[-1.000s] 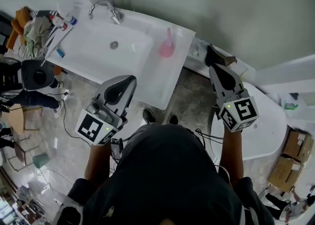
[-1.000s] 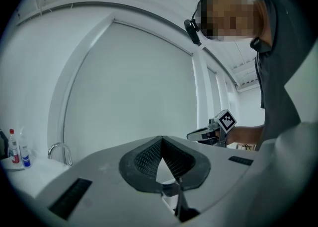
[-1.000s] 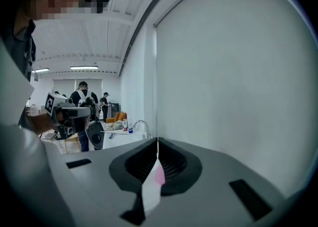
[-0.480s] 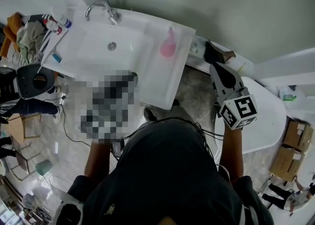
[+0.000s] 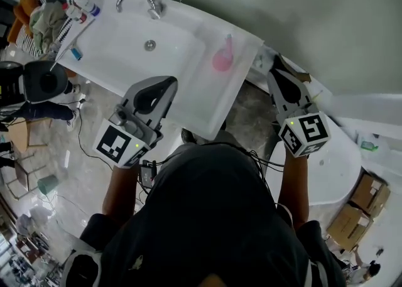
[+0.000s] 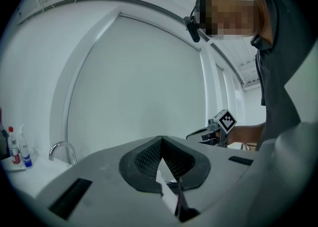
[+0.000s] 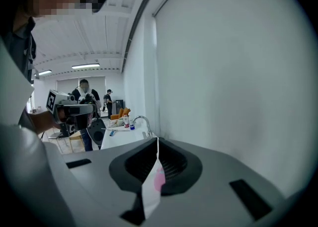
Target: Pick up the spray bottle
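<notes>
The pink spray bottle [image 5: 223, 58] stands upright on the white counter [image 5: 207, 100], to the right of the sink basin. My left gripper [image 5: 171, 80] is over the counter's front edge, to the left of the bottle and nearer me, apart from it. It is shut, with its tips [image 6: 161, 139] meeting on nothing. My right gripper [image 5: 276, 61] hangs to the right of the counter, beside the bottle but apart from it. It is shut and empty [image 7: 158, 140]. In the right gripper view a slice of the pink bottle [image 7: 160, 179] shows through the slit below the jaws.
A chrome faucet [image 5: 151, 4] stands at the back of the basin [image 5: 125, 53]. Small bottles [image 5: 81, 9] and clothes sit at the counter's left end. A black bin [image 5: 47, 81] is on the floor at left, a white tub [image 5: 333, 166] and cardboard boxes [image 5: 367, 194] at right. People [image 7: 84, 89] stand far off.
Both grippers have moved forward toward the counter, the left one now reaching over its front edge. Both stay shut. The bottle has not moved.
</notes>
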Action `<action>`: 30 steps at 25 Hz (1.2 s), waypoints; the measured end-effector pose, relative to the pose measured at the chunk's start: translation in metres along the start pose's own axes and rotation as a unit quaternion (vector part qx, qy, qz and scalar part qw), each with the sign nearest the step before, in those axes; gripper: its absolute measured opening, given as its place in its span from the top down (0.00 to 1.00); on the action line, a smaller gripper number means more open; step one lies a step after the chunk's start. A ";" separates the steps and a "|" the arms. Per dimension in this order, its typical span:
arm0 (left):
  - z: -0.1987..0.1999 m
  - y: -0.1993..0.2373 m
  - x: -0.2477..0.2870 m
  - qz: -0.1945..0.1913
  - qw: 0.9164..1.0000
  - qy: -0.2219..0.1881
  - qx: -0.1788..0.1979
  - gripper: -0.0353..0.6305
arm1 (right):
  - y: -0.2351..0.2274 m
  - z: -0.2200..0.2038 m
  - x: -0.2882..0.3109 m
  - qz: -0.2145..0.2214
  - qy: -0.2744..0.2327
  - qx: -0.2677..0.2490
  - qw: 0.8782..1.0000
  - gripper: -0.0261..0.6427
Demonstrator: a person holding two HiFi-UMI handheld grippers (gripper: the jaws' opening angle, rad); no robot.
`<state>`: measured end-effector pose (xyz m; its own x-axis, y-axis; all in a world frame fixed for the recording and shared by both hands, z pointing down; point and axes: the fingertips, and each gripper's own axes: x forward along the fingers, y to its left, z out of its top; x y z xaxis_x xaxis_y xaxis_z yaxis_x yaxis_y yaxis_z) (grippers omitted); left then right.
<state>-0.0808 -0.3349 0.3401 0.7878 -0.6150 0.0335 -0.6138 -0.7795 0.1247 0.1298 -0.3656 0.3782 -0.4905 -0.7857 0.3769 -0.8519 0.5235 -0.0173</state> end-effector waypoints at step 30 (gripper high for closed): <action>-0.076 0.059 -0.013 0.093 0.995 0.026 -0.021 0.94 | -0.003 -0.113 0.137 0.114 0.099 0.029 0.988 0.63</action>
<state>-0.1235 -0.3637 0.4228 0.6625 -0.7407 0.1119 -0.7480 -0.6460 0.1525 0.0859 -0.4378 0.5351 -0.6305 -0.5657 0.5315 -0.7347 0.6558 -0.1736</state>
